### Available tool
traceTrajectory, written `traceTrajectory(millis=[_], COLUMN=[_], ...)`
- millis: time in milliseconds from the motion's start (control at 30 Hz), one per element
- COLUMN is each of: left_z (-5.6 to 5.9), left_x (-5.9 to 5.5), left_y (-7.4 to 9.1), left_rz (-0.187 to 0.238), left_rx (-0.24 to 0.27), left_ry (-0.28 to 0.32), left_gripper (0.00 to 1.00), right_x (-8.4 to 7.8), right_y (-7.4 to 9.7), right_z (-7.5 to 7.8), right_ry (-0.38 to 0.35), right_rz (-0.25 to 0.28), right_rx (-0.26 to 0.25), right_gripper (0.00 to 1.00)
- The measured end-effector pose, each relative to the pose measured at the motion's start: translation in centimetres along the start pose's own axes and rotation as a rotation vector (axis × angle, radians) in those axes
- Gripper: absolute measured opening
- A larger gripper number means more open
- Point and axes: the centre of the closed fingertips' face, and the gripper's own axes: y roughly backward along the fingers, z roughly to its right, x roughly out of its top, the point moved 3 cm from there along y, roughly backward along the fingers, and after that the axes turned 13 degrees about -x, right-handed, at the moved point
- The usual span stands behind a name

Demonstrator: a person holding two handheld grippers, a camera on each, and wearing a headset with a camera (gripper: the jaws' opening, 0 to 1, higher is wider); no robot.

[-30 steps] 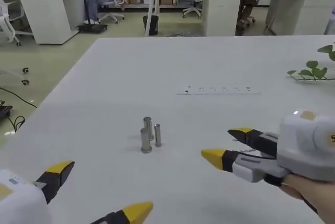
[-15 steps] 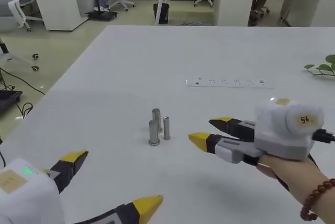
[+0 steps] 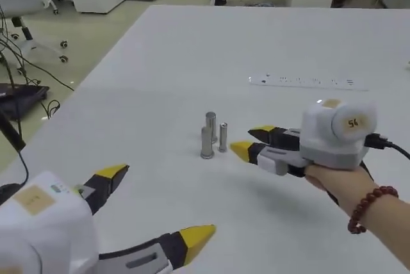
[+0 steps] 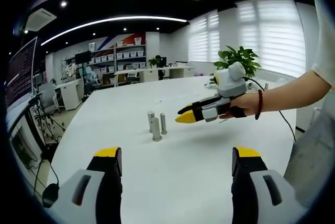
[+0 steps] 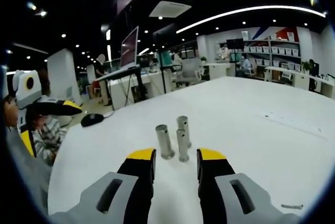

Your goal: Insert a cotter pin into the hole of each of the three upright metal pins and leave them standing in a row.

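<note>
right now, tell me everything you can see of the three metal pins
The three metal pins are short, plain grey cylinders with a dull metallic shine. All stand upright on the white table, bunched in a tight triangle rather than a row; whether they touch is unclear. Their holes are too small to make out. The right gripper points at them, jaws apart, its yellow tips just beside them, touching none.

The metal pins point(image 3: 206, 143) are too small for us to see holes; the head view's bottom edge cuts off our left gripper point(image 3: 155, 204).
</note>
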Motion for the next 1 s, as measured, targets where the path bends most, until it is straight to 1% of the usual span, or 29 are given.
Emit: traceTrajectory(millis=[167,300,467,600,733,867,1000], left_z=[0.0,0.0,0.1,0.1,0.1,0.1,0.2], left_x=[0.0,0.0,-0.1,-0.4,-0.4,-0.4,-0.5], left_y=[-0.5,-0.9,-1.1,-1.2,-1.3,-1.3,-1.4], left_rz=[0.003,0.005,0.008,0.003,0.013,0.019,0.018], left_rx=[-0.010,-0.017,-0.025,-0.030,-0.033,-0.033,-0.037], left_ry=[-0.008,-0.005,0.004,0.012,0.026,0.032,0.031], left_gripper=[0.86,0.85,0.84,0.84,0.84,0.85,0.85], right_x=[-0.3,-0.7,-1.0,-1.1,-1.1,-1.1,-1.0], right_y=[-1.5,-2.5,-3.2,-3.8,-4.3,-4.6,-4.8], right_z=[-0.2,-0.4,-0.3,-0.1,0.1,0.0,-0.4], right_ry=[0.011,0.020,0.022,0.027,0.030,0.045,0.053], right_rz=[0.001,0.000,0.003,0.002,0.004,0.001,0.004], right_rx=[0.016,0.022,0.023,0.031,0.032,0.053,0.076], right_gripper=[0.29,0.27,0.23,0.22,0.19,0.17,0.14])
